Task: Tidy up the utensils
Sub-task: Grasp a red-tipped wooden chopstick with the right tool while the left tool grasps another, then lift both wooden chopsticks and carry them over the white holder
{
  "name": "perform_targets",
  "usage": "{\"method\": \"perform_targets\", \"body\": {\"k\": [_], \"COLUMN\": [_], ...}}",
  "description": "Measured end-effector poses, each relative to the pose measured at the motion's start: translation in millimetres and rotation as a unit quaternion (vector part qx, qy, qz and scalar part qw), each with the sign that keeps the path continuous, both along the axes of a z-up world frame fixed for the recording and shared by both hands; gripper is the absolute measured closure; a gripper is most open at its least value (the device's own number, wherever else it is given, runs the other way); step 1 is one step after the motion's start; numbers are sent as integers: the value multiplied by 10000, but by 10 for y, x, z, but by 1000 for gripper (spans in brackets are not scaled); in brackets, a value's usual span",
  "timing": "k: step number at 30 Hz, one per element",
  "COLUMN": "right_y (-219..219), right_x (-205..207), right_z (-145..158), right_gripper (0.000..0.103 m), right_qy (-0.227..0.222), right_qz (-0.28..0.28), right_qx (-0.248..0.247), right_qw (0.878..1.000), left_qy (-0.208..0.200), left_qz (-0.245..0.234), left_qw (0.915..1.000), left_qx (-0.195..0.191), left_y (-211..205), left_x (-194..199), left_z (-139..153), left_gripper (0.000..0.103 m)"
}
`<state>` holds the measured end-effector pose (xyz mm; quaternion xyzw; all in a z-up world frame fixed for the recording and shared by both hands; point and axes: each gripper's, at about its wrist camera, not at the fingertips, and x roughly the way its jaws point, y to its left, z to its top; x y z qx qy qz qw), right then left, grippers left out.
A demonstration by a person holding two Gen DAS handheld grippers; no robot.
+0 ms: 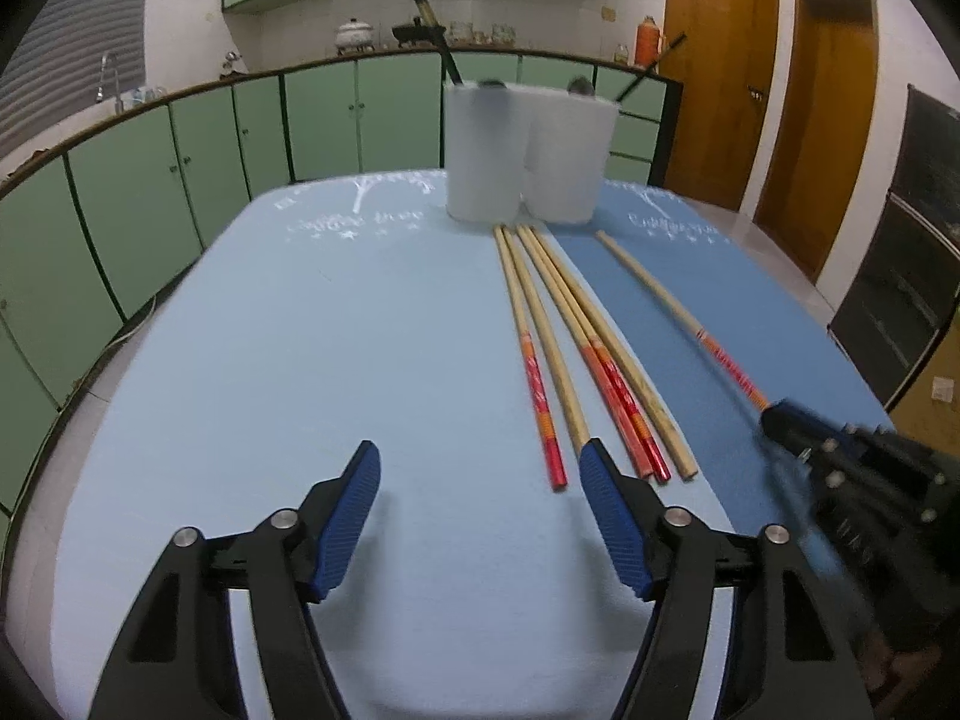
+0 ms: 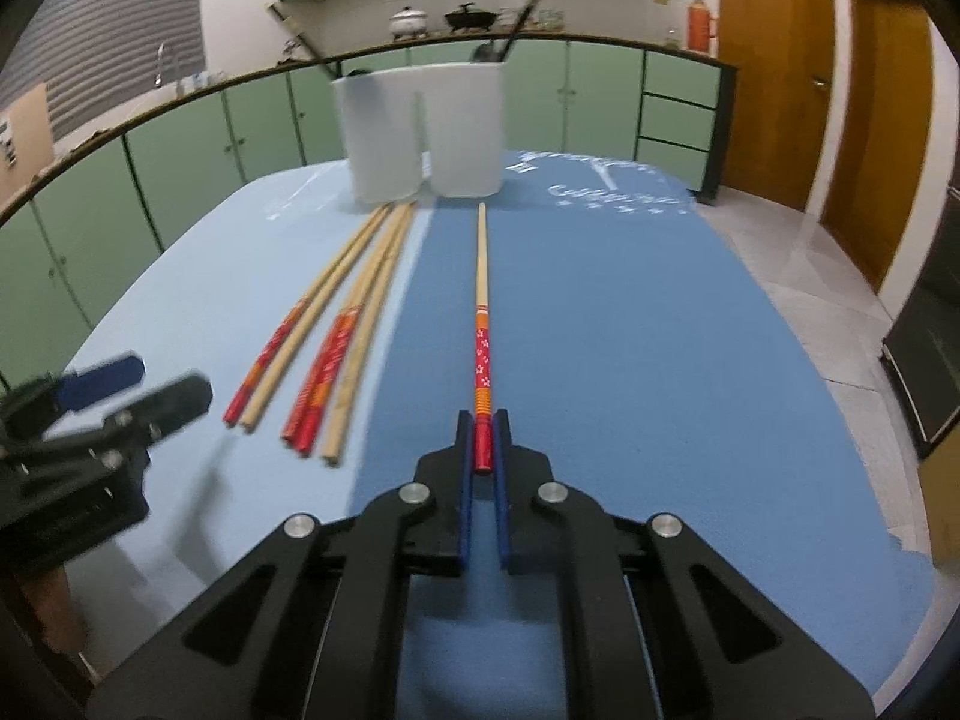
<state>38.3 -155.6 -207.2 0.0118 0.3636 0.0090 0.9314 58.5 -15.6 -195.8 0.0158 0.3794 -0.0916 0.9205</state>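
Both grippers: black frames, ribbed blue jaws, silver pivot screws.

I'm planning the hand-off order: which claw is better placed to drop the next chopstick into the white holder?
Right. The right claw is already shut on the lone chopstick, aimed at the holder; the left claw hangs open, empty.

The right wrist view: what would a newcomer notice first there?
First, the single chopstick, its red end clamped in the right gripper, pointing at two white holders at the table's far end. To its left, five more chopsticks lie on the light blue mat, near the open left gripper.
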Motion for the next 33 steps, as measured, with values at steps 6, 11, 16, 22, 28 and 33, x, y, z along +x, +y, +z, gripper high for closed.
{"method": "perform_targets", "body": {"k": [6, 11, 16, 22, 28, 33], "right_y": [-73, -95, -129, -132, -150, -151], "right_x": [-19, -7, 2, -5, -13, -35], "right_z": [-24, -45, -52, -27, 125, 339], "right_gripper": [98, 98, 98, 98, 98, 98], "right_qy": [-26, -2, 40, 1, -172, -438], "right_qz": [-2, 14, 8, 46, 125, 199], "right_qx": [99, 176, 238, 177, 67, -50], "right_qw": [9999, 9998, 9997, 9998, 9998, 9988], "left_qy": [197, 211, 165, 146, -51, -401], "left_qz": [57, 82, -34, -143, -72, -84], "left_qw": [9997, 9996, 9996, 9997, 10000, 9992], "left_qx": [137, 186, 216, 145, -7, -38], "left_y": [-65, -78, -165, -274, -194, -155], "left_x": [64, 80, 93, 87, 42, -35], "left_z": [-108, -122, -109, -99, 110, 423], "left_gripper": [43, 47, 85, 97, 98, 98]}}
